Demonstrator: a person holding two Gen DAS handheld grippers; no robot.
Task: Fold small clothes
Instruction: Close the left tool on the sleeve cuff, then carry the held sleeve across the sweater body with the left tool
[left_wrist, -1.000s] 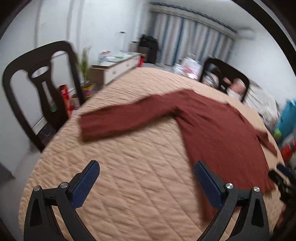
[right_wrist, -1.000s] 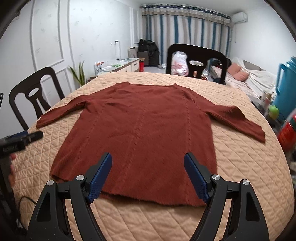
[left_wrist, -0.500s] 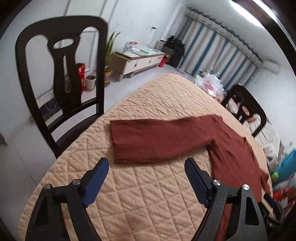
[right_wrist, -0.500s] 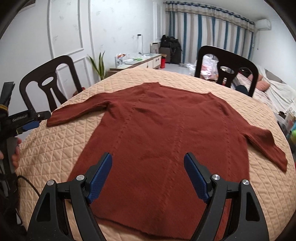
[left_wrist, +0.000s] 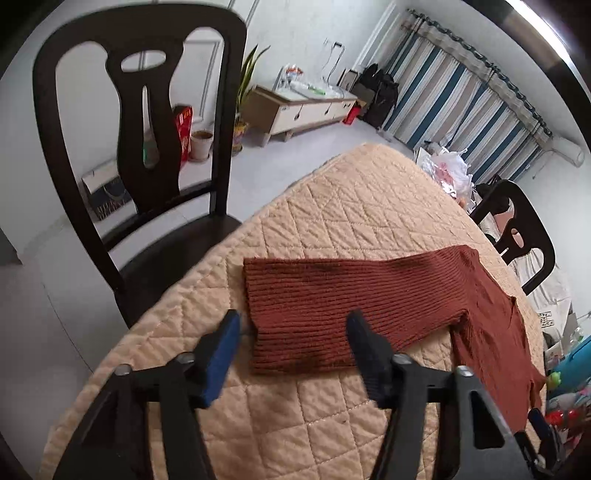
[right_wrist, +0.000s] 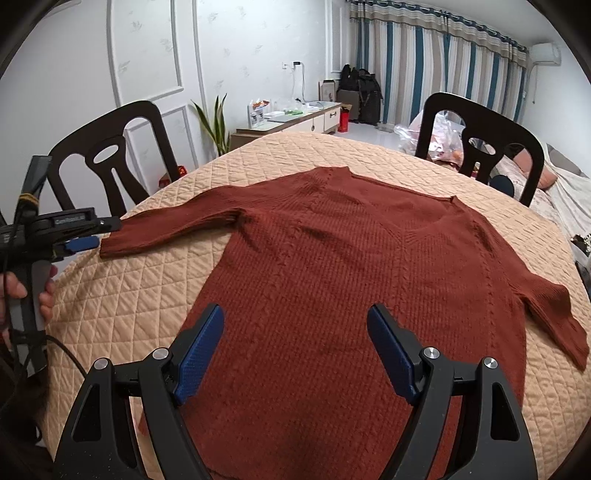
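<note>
Rust-red ribbed sweater (right_wrist: 351, 277), beige quilted cover (right_wrist: 147, 295)

Your sweater (right_wrist: 332, 280) is a rust-red ribbed knit with a V-neck and long sleeves, and it lies flat and unfolded on the quilted beige desk (right_wrist: 140, 295), its neck pointing away from you and its hem at the near edge. Its left sleeve (left_wrist: 332, 299) stretches straight out sideways with the ribbed cuff lying flat close to the desk's rim, while its right sleeve (right_wrist: 550, 306) angles outward and down toward the near side. The body shows raised vertical seams and lies smooth, with no fold made in it yet.
</note>
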